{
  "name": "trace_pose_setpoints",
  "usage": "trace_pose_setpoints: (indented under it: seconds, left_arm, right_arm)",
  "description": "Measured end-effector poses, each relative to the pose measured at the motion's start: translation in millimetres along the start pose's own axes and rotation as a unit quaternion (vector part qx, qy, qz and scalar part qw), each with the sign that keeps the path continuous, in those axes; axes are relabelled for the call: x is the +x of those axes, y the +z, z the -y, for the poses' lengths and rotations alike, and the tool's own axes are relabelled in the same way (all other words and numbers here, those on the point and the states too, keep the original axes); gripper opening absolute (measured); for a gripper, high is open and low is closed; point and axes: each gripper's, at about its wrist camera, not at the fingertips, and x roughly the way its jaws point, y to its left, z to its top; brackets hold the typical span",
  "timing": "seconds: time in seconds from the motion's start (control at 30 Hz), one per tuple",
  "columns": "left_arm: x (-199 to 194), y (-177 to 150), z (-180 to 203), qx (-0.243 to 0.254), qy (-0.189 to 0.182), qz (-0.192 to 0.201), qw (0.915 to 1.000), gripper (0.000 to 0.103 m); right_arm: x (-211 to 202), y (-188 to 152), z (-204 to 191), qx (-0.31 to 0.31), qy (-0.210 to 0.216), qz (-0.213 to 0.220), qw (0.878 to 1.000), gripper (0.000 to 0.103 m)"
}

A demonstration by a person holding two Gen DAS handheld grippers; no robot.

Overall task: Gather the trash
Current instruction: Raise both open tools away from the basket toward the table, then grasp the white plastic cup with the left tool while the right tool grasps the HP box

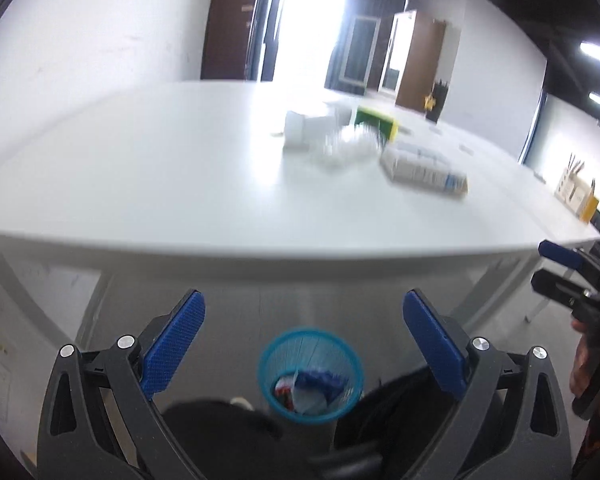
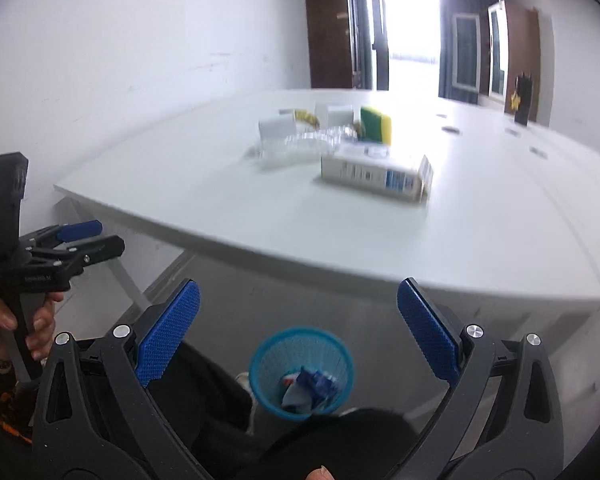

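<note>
Left wrist: blue mesh bin [image 1: 310, 376] holds crumpled wrappers [image 1: 312, 390].

Below my claws stands the round blue mesh plastic bin [image 1: 311, 376] on the floor, upright, holding crumpled wrappers [image 2: 306, 390] (blue, white, red).

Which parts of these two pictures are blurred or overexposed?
Left wrist view: the window is blown out white, and the box and clear plastic are smeared. Right wrist view: same window glare; the box is smeared, the blue bin soft.
</note>
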Motion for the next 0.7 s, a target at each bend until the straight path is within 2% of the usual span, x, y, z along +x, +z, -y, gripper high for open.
trace_pose_setpoints:
  seconds: [0.3, 0.43, 0.53, 0.6, 0.7]
  left_arm:
    - [10, 63, 13, -0.006, 0.006, 0.031, 0.9995, 0.097]
    - [20, 82, 19, 0.012, 0.014, 0.035, 0.9992, 0.097]
    - [32, 96, 26, 0.036, 0.034, 0.039, 0.9980, 0.097]
    - [46, 102, 31, 0.065, 0.053, 0.031, 0.9960, 0.097]
    - [68, 110, 29, 0.065, 0.058, 0.010, 0.9961, 0.097]
  right_arm:
    - [7, 51, 12, -0.022, 0.001, 0.027, 0.999, 0.095]
    - [17, 69, 18, -0.050, 0.004, 0.023, 0.998, 0.095]
    - [25, 84, 29, -0.052, 0.026, 0.016, 0.998, 0.095]
    - [32, 93, 37, -0.061, 0.019, 0.012, 0.998, 0.095]
    - [44, 103, 47, -0.086, 0.000, -0.005, 0.996, 0.095]
